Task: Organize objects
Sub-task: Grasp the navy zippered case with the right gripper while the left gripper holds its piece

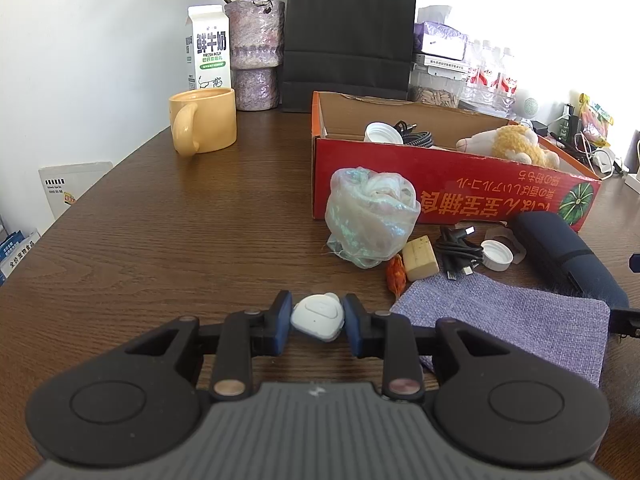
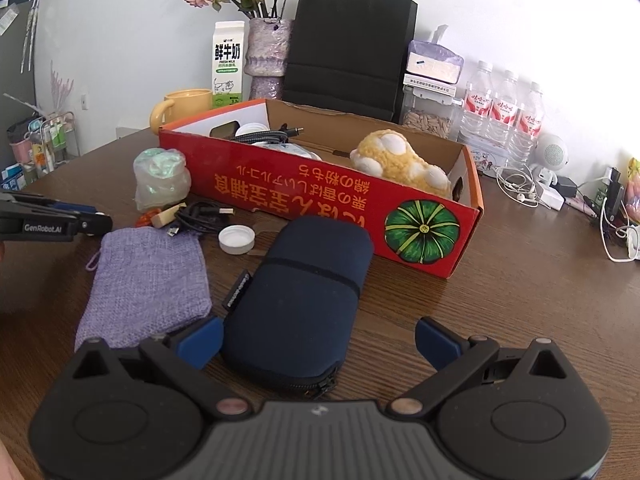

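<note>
While hovering at lower centre over the bench (image 1: 168, 216), pinching a white device (image 1: 318, 317) in left claw (image 1: 317, 322), spreading right claw (image 2: 318, 344) wide around navy pouch (image 2: 304, 296).

A small white rounded plastic device (image 1: 318, 317) sits pinched between the left gripper (image 1: 317, 322) pads. The navy zippered pouch (image 2: 300, 304) lies flat between the right gripper (image 2: 318, 344) fingers, spread wide, zipper end nearest.

I work at a cluttered home table: a milk carton (image 1: 208, 48), a vase of dried roses (image 2: 269, 56), water bottles (image 2: 500, 116) and charger cables (image 2: 520, 190) crowd its wall edge.
</note>
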The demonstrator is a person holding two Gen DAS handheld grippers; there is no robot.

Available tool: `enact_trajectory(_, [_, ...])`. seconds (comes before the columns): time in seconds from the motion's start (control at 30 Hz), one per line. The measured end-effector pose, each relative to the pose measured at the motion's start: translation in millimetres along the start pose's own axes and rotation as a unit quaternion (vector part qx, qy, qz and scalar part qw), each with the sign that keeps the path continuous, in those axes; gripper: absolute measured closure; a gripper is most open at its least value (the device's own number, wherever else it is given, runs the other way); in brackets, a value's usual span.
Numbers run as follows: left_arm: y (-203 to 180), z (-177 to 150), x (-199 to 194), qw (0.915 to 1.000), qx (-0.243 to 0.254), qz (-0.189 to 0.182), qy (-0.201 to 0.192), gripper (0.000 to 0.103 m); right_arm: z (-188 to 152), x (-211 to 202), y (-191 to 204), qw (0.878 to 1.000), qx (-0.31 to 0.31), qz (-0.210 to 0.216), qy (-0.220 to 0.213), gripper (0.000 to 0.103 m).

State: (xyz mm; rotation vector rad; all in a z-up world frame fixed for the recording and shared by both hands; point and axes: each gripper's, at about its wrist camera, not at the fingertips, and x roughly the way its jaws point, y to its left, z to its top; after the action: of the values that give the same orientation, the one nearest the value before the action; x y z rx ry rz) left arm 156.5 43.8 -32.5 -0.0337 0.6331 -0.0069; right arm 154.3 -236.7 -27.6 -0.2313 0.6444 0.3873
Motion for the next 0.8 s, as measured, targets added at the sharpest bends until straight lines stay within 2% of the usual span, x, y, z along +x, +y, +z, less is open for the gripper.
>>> enact_trajectory(0.17, [0, 0, 0, 1.0, 0.0, 0.0, 0.0, 0.074, 2, -8, -1, 0.998, 0.044, 0.011, -0.044, 0.001])
enact_trajectory(0.3, [-4, -4, -3, 0.9999, 0.011, 0.002, -0.006, 0.074, 11, -7, 1, 0.994, 0.078, 0.005, -0.073, 0.0])
enact_trajectory(0.63, [-7, -9, -6, 0.9999, 0.009, 0.001, -0.01, 0.074, 14, 31, 8, 0.995, 0.089, -0.034, -0.032, 0.001])
enact_trajectory(0.8, [-7, -8, -6, 0.9999, 0.009, 0.001, -0.01, 0.075, 13, 36, 8, 0.995, 0.089, -0.037, -0.02, 0.01])
